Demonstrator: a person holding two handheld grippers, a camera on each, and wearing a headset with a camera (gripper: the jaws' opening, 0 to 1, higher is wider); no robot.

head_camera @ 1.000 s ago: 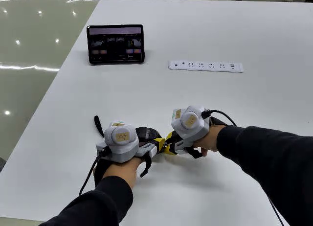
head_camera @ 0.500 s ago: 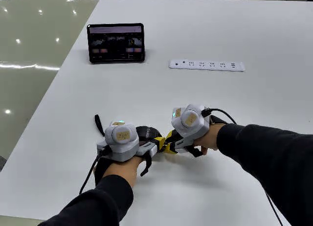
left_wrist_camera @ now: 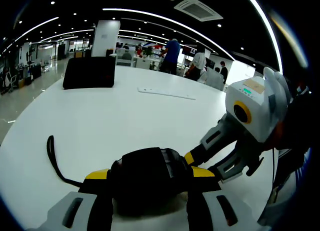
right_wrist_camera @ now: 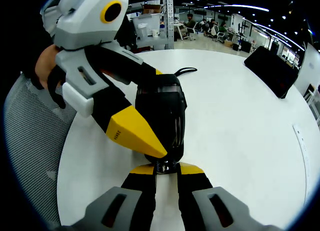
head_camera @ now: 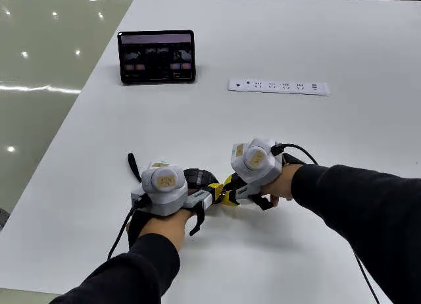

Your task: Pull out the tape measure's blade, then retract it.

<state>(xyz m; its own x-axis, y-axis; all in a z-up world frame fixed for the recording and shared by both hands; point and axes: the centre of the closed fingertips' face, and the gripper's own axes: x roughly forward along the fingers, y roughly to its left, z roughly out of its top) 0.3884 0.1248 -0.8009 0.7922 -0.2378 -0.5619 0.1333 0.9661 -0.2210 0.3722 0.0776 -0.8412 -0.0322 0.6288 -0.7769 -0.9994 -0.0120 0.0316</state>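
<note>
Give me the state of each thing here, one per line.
Tape measure, blade not yet pulled out.
Blade tip, at the case mouth.
Left gripper, shut on tape measure.
Right gripper, shut on blade tip.
Tablet, screen lit, propped up.
Power strip, nothing plugged in.

Matt black plastic tape measure, smooth white table.

Black, rounded tape measure lies on the white surface at 6 o'clock in the head view. Blade hook sits at the case mouth. Wrist strap trails toward 9 o'clock.
</note>
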